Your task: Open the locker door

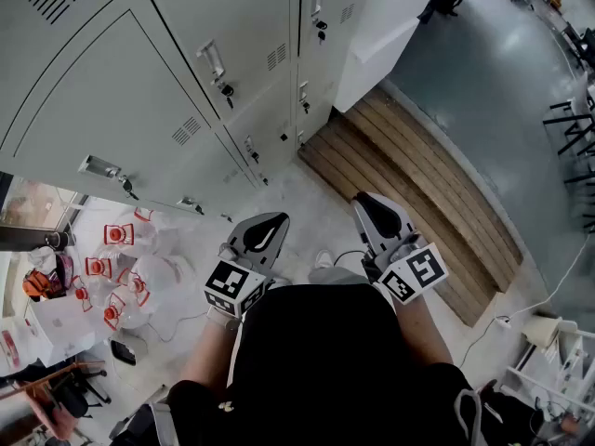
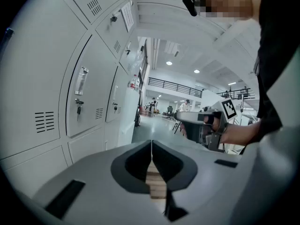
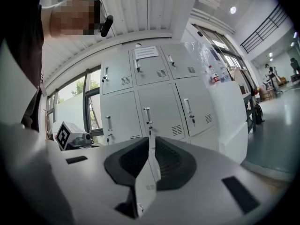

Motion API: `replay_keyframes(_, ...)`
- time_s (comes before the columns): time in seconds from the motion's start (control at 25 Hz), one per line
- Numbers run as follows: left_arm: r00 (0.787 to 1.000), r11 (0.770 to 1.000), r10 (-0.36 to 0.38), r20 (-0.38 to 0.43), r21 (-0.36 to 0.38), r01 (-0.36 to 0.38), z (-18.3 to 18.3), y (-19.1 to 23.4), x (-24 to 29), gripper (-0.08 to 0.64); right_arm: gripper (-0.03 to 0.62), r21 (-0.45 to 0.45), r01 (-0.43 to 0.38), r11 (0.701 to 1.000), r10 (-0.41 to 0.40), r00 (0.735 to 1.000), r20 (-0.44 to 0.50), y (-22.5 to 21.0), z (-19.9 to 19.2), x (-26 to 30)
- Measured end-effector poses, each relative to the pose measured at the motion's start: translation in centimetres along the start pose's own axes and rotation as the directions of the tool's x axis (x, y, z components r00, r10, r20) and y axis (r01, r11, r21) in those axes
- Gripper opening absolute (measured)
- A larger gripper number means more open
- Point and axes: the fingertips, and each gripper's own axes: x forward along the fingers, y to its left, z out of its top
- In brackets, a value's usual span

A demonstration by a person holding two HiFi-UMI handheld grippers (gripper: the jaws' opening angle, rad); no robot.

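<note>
A bank of grey locker doors [image 1: 200, 40] fills the upper left of the head view, all of them closed. Each has a metal handle [image 1: 212, 61], and keys [image 1: 226, 89] hang in some locks. My left gripper [image 1: 279, 219] is held low in front of the body, well short of the lockers, shut and empty. Beside it, my right gripper [image 1: 364, 199] is also shut and empty. The left gripper view has the lockers along its left, with a handle [image 2: 81, 80] beyond the closed tips [image 2: 151, 144]. The right gripper [image 3: 151, 137] faces the doors [image 3: 159, 109] straight on from a distance.
A slatted wooden platform [image 1: 418, 184] lies on the floor to the right of the lockers, against a white block [image 1: 390, 26]. Clear plastic bags with red-and-white items [image 1: 121, 258] lie at the left. A white cable [image 1: 544, 300] and black chair legs [image 1: 572, 124] are at the right.
</note>
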Motion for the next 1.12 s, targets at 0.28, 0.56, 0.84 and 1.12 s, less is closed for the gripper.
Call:
replay_keyframes(0.28, 0.999, 0.999, 0.046, 0.008, 0.008, -0.046, 0.6, -1.5, 2.7, 0.025, 0.058, -0.001, -0.049, 0.999, 0.049, 0.999, 0.009, -2.8, 0.6, -1.0)
replay_keyframes(0.56, 0.99, 0.99, 0.138, 0.012, -0.016, -0.138, 1.4, -2.7, 5.1, 0.025, 0.058, 0.028, -0.175, 0.984, 0.174, 0.984, 0.038, -5.4, 1.4, -1.2)
replay_keyframes(0.84, 0.988, 0.987, 0.155, -0.024, -0.049, -0.156, 0.5, -1.7, 6.8, 0.025, 0.058, 0.068, -0.178, 0.982, 0.176, 0.984, 0.04, -8.2, 1.2, 1.0)
replay_keyframes(1.12, 0.992, 0.991, 0.123, -0.017, -0.042, -0.124, 2.5, 4.1, 9.9, 0.025, 0.058, 0.064, -0.159, 0.985, 0.156, 0.987, 0.041, -11.0, 2.1, 7.5)
